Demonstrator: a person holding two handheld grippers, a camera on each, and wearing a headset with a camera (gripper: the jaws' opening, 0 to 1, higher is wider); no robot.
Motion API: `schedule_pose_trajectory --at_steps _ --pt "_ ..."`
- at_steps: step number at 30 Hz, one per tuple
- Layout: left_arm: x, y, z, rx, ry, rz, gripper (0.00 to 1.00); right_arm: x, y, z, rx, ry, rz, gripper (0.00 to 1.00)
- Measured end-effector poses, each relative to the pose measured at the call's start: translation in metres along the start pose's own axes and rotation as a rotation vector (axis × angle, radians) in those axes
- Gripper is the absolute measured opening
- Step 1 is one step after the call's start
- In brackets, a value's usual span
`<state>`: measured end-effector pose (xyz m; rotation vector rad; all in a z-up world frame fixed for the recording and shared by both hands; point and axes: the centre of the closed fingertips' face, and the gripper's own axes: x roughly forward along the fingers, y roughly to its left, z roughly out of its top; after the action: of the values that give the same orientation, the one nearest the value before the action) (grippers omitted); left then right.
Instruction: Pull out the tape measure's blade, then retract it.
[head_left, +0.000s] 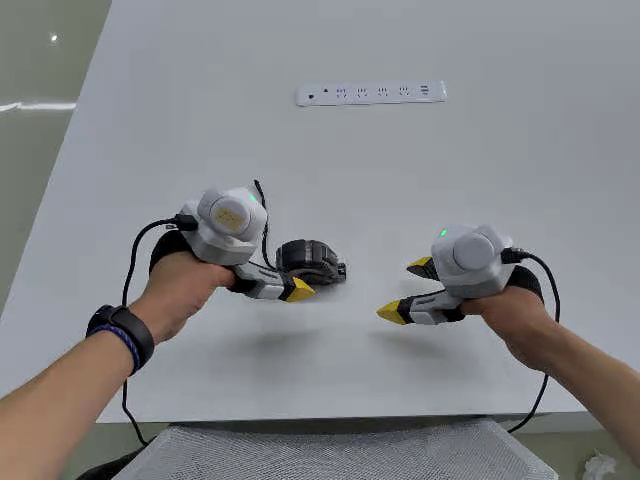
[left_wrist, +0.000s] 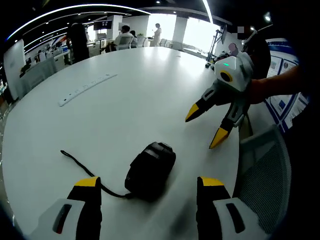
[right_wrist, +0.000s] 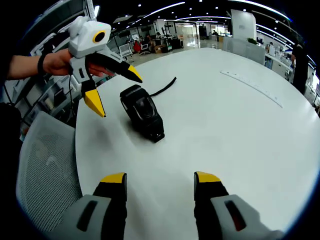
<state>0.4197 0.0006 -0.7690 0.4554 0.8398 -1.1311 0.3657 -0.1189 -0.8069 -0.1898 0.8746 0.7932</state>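
Left gripper (right_wrist: 115, 91) hovers over the worktop (head_left: 200, 120) near its near edge, jaws spread wide and holding nothing; just off their tips lies the black tape measure (head_left: 312, 260), blade wound in, its strap (left_wrist: 80, 165) trailing toward the far edge; right gripper (head_left: 402, 289) hangs well apart, jaws likewise parted and empty; a power strip (head_left: 371, 93) lies toward the far edge.
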Motion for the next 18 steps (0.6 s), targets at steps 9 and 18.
schedule_pose_trajectory --at_steps 9,18 --pt "0.017 0.0 0.005 0.134 0.077 -0.034 0.7 0.015 0.0 0.012 -0.061 0.027 0.03 0.53" --pt "0.035 -0.006 0.001 0.276 0.146 -0.08 0.55 0.028 0.006 0.017 -0.168 0.079 0.078 0.5"
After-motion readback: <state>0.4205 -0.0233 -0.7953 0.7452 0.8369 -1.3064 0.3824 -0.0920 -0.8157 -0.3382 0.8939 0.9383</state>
